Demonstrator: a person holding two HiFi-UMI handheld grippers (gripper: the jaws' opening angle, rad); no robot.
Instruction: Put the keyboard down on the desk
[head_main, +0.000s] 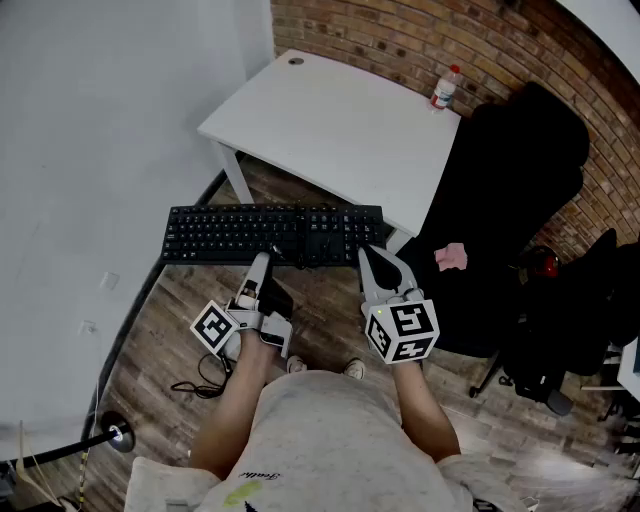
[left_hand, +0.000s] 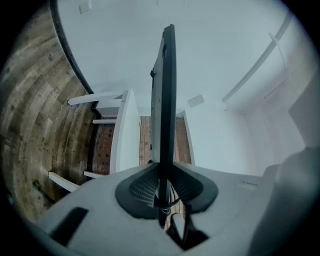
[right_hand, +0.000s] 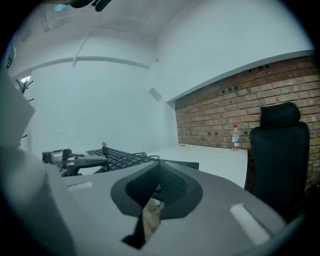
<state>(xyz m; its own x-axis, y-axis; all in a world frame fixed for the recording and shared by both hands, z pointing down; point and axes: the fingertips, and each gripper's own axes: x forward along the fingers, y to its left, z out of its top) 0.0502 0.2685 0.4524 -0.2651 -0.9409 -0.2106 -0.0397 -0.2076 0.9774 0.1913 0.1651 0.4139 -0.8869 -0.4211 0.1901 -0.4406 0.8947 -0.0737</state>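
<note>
A black keyboard (head_main: 250, 232) hangs level in the air over the wood floor, just in front of the white desk (head_main: 330, 120). My left gripper (head_main: 262, 262) is rolled on its side and shut on the keyboard's near edge, a little right of its middle. In the left gripper view the keyboard (left_hand: 167, 100) runs edge-on between the jaws of that gripper (left_hand: 165, 185). My right gripper (head_main: 368, 255) lies flat with its jaws together, tips at the keyboard's near right corner. In the right gripper view the keyboard (right_hand: 112, 156) stretches left from that gripper (right_hand: 159, 172).
A plastic bottle (head_main: 444, 90) stands at the desk's far right corner by the brick wall. A black office chair (head_main: 510, 200) stands right of the desk with a pink item (head_main: 451, 257) on its seat. A black cable (head_main: 195, 385) lies on the floor at my left.
</note>
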